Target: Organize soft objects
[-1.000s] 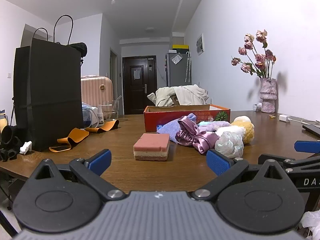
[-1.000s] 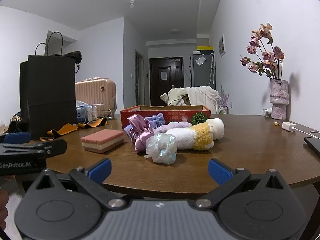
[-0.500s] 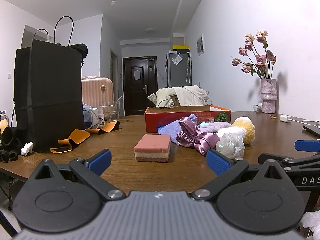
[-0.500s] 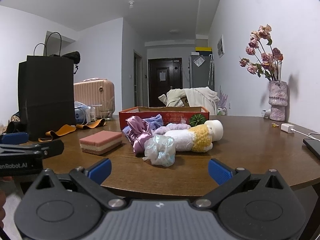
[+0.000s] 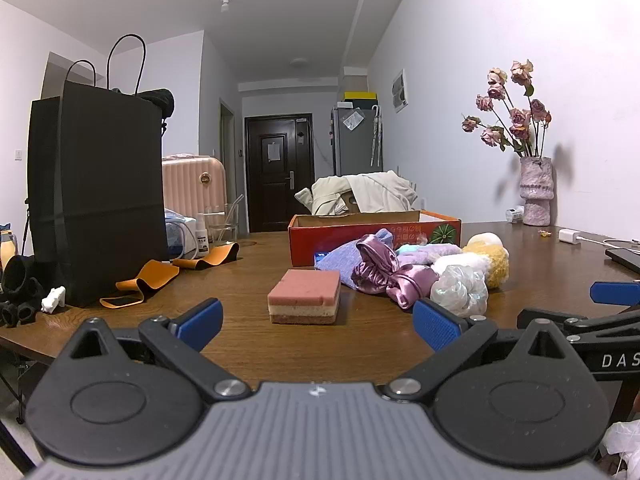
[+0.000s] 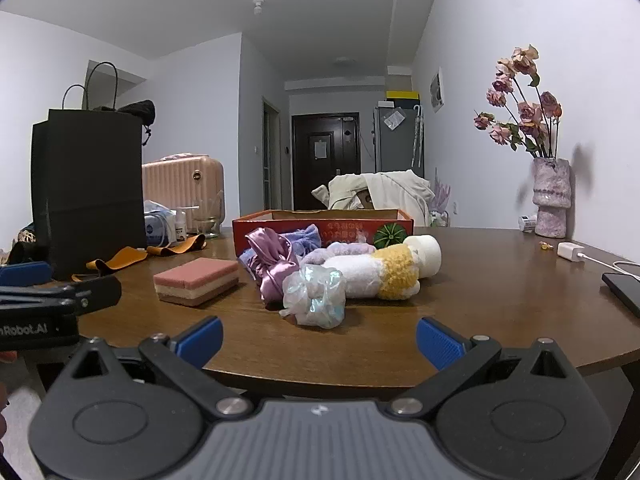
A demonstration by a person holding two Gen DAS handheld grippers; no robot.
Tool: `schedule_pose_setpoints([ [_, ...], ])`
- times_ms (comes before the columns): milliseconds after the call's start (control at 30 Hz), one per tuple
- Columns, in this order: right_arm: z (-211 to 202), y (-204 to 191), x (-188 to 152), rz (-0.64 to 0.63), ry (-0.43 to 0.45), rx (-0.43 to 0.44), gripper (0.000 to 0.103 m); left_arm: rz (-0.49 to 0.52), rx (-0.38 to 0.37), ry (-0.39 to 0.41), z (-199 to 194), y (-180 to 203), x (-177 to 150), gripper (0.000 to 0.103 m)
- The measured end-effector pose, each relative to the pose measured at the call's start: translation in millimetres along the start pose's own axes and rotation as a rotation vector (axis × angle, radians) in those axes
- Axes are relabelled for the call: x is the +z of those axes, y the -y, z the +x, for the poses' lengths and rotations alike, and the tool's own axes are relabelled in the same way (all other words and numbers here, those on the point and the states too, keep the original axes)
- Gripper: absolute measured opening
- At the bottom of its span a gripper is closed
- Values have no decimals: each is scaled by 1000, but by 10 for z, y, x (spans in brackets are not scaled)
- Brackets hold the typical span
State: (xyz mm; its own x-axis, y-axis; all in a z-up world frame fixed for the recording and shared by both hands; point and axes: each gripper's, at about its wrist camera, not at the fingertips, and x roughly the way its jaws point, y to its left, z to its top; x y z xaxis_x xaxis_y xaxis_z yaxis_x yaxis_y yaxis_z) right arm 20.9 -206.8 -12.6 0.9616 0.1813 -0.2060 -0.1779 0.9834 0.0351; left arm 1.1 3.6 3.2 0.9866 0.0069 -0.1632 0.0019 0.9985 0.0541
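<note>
Left hand-held gripper [image 5: 318,320] spread wide, nothing between the blue pads, off the worktop [image 5: 248,344] at its near edge. Right hand-held gripper [image 6: 318,338] likewise wide and empty, near the worktop edge, touching nothing.

Soft objects sit mid-worktop. Pink layered sponge [image 5: 305,295] lies flat, straight ahead at 12 o'clock of the left hand-held gripper, apart from the pile. Pile at 1 o'clock in the left view: purple satin scrunchie [image 5: 386,274], blue-violet cloth [image 5: 340,256] behind it, iridescent sheer scrunchie [image 5: 460,290] nearest, and a white and yellow knitted roll [image 5: 486,258] at the far right; all touching or overlapping. In the right view the sheer scrunchie is dead ahead at 12 o'clock, the sponge at 10 o'clock.

Red cardboard box [image 5: 374,228], open top, stands just behind the pile, touching or almost touching the cloth; cannot tell which. Nothing stands between either hand-held gripper and the soft objects.

Farther out: tall black paper bag [image 5: 96,196] at 10 o'clock, orange straps [image 5: 140,284] at its foot, small bottles and a glass [image 5: 222,224] behind. Vase with dried roses [image 5: 536,190] at 2 o'clock by the wall, white charger with cable [image 6: 572,251] and a dark phone [image 6: 624,286] at the right edge. Pink suitcase [image 6: 182,184], pale clothes heap [image 6: 380,192] and dark door [image 5: 278,172] beyond the worktop.
</note>
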Motion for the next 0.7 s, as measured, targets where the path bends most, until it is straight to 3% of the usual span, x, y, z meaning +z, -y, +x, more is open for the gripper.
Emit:
schedule_pose_setpoints([
  [700,22,-5,-17,-4,-20,-8,103,24,2,-8,23,35,-30,103],
])
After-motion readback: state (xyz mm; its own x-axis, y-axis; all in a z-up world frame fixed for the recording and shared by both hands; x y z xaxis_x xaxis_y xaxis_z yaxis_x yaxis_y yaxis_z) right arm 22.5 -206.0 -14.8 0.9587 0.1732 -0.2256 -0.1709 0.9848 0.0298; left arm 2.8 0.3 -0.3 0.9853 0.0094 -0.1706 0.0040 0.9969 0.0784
